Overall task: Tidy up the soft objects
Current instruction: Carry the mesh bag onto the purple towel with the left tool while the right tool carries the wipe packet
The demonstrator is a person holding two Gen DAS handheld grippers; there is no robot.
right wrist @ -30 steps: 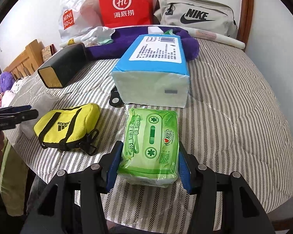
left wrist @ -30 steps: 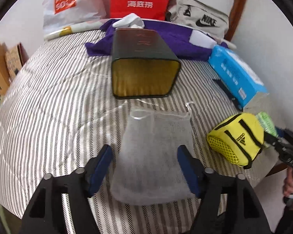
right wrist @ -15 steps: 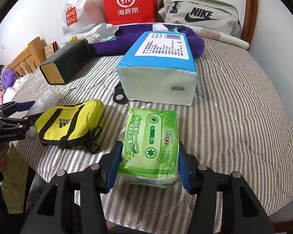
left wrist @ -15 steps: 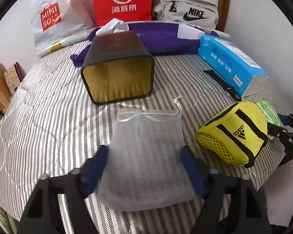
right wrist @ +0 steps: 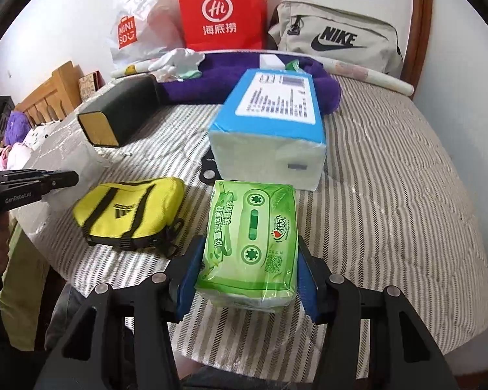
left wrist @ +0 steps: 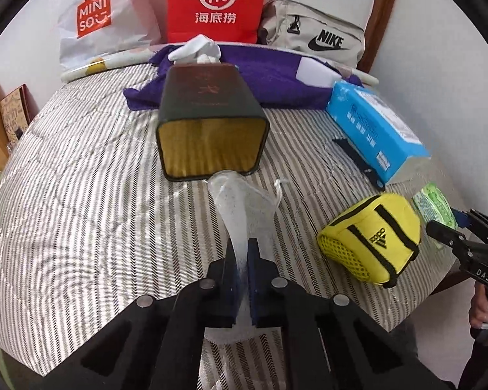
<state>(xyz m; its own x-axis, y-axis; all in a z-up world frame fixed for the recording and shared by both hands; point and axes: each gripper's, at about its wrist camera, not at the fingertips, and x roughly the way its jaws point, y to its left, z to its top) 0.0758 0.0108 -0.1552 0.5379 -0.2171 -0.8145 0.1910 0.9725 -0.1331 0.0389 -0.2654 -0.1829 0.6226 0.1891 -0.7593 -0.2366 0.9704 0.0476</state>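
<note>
My left gripper [left wrist: 243, 248] is shut on a white mesh drawstring pouch [left wrist: 240, 208], pinching it into a narrow fold that reaches toward the open mouth of a dark box [left wrist: 211, 130] lying on its side. My right gripper [right wrist: 248, 256] has its blue pads on both sides of a green tissue pack [right wrist: 252, 240] on the striped bed; the pack fills the gap between the jaws. A yellow adidas pouch [right wrist: 130, 209] lies left of it and shows in the left wrist view [left wrist: 372, 234].
A blue tissue pack [right wrist: 270, 123] lies just beyond the green one. A purple towel [left wrist: 266, 78], red bag [left wrist: 216, 3], Miniso bag [left wrist: 94, 22] and Nike bag [left wrist: 315, 39] line the back. The bed edge [right wrist: 374, 341] is near.
My left gripper has closed on the mesh pouch, squeezing it from a flat sheet into a thin fold. The right gripper and green pack have stayed put.
</note>
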